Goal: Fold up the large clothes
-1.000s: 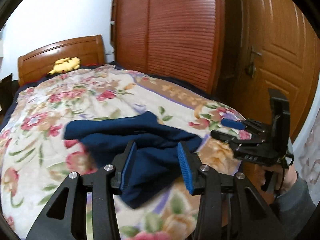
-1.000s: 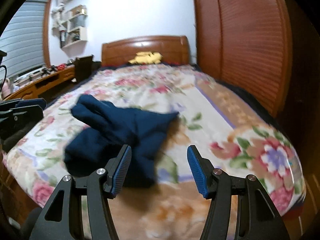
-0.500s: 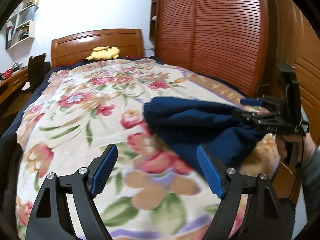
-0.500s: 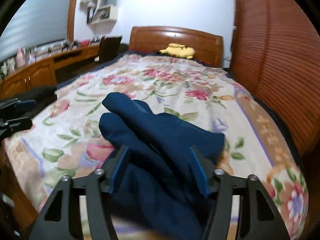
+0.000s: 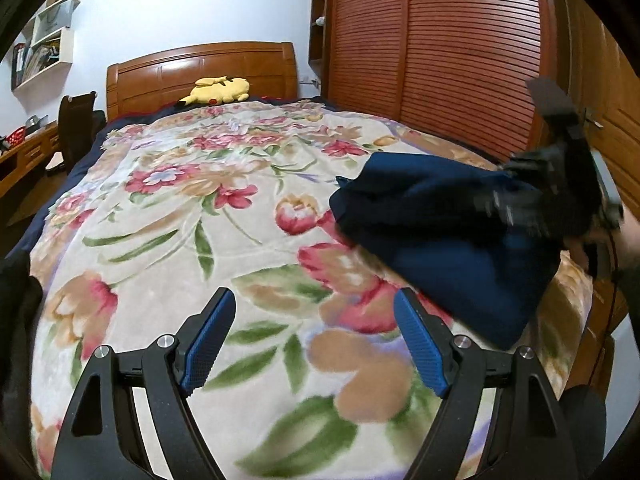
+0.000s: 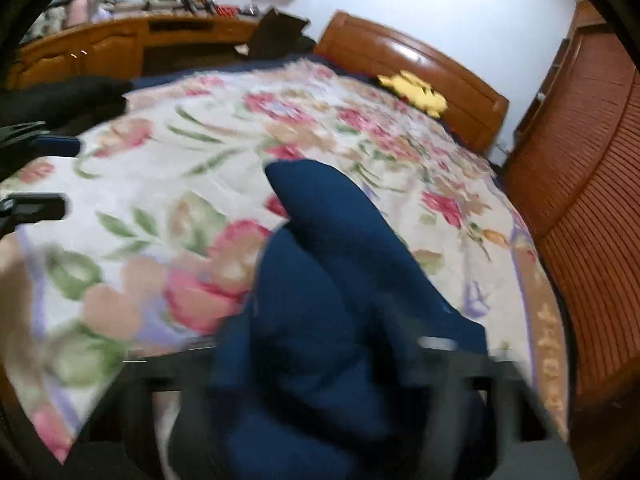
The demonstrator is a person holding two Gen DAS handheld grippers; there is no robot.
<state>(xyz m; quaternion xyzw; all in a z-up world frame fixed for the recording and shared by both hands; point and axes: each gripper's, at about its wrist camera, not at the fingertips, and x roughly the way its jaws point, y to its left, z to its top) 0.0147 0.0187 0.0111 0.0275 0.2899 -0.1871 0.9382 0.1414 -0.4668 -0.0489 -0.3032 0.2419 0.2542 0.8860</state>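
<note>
One navy garment (image 5: 448,240) lies bunched at the bed's (image 5: 168,216) near right corner; the right hand-held gripper (image 6: 320,360) is closing around it, while the left hand-held gripper (image 5: 316,344) hovers spread apart, empty, angled downward

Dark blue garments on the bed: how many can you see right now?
1. The dark blue garment lies bunched near the foot of the floral blanket, on the wardrobe side, with the right gripper closing its jaws around it. More layers may be hidden inside the bunch.
</note>
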